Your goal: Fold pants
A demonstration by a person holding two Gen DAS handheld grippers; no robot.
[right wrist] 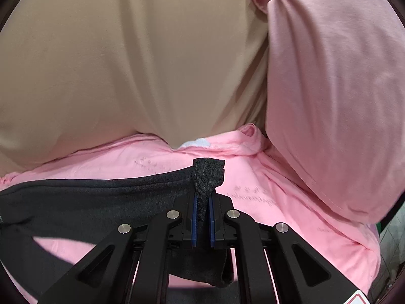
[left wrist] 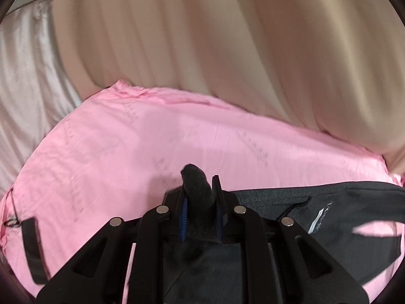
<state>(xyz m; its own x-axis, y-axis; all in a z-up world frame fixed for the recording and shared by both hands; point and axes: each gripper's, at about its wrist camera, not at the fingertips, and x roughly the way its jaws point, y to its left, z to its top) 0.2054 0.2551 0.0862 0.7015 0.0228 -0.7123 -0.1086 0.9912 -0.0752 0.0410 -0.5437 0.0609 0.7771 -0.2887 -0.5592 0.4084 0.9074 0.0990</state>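
Note:
The dark grey pants (left wrist: 329, 202) hang lifted over a pink sheet (left wrist: 152, 139), stretched between my two grippers. In the left wrist view my left gripper (left wrist: 201, 192) is shut on a bunched corner of the pants, which pokes up between the blue pads. A small white label (left wrist: 317, 221) shows on the cloth to its right. In the right wrist view my right gripper (right wrist: 203, 202) is shut on a stitched hem corner of the pants (right wrist: 88, 197), and the cloth runs off to the left. The rest of the pants droops below both grippers, partly hidden.
A beige curtain (left wrist: 227, 38) hangs close behind the pink sheet (right wrist: 278, 190). A pink pillow (right wrist: 341, 88) lies at the right in the right wrist view. Pale satin cloth (left wrist: 25, 88) lies at the left. A black strip (left wrist: 34, 250) rests on the sheet's left edge.

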